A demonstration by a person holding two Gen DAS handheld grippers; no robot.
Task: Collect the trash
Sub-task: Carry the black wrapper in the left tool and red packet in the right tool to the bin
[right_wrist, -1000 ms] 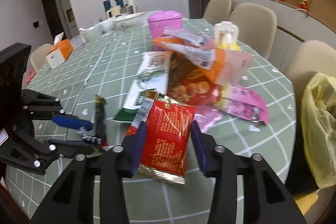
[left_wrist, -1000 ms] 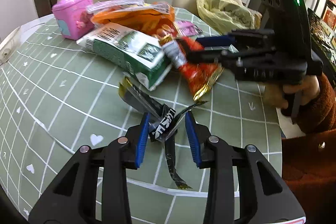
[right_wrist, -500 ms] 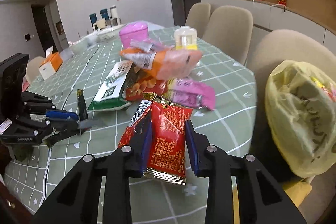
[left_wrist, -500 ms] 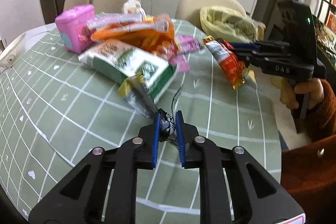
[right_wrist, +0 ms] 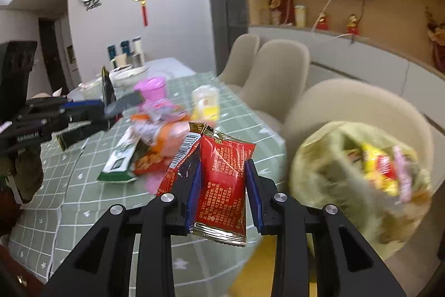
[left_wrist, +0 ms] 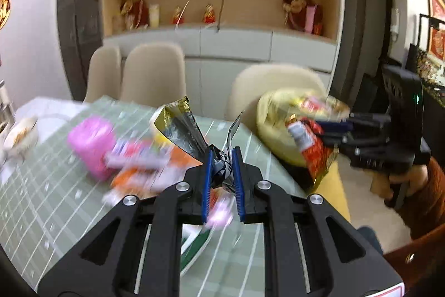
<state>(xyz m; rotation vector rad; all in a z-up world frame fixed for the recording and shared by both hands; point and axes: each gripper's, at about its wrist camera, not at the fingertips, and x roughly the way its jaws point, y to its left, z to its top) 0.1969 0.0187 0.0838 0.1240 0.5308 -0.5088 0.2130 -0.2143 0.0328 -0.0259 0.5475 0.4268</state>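
Observation:
My left gripper (left_wrist: 221,157) is shut on a crumpled black and silver wrapper (left_wrist: 183,127) and holds it above the green checked table (left_wrist: 41,185). My right gripper (right_wrist: 222,171) is shut on a red snack packet (right_wrist: 222,180), lifted off the table beside a yellow trash bag (right_wrist: 361,171) full of wrappers. In the left wrist view the red packet (left_wrist: 314,149) hangs in front of the yellow bag (left_wrist: 278,124), with the right gripper (left_wrist: 338,134) shut on it. The left gripper (right_wrist: 112,109) with the black wrapper (right_wrist: 107,86) shows at the left of the right wrist view.
A pile of trash stays on the table: an orange bag (right_wrist: 167,135), a green and white packet (right_wrist: 119,157), pink wrappers. A pink box (left_wrist: 91,144) and a small white and yellow bottle (right_wrist: 205,102) stand behind it. Beige chairs (right_wrist: 278,74) ring the table's far side.
Both grippers closed on their wrappers and lifted them off the table. The right one carried the red packet toward the yellow bag; the left one rose with the black wrapper.

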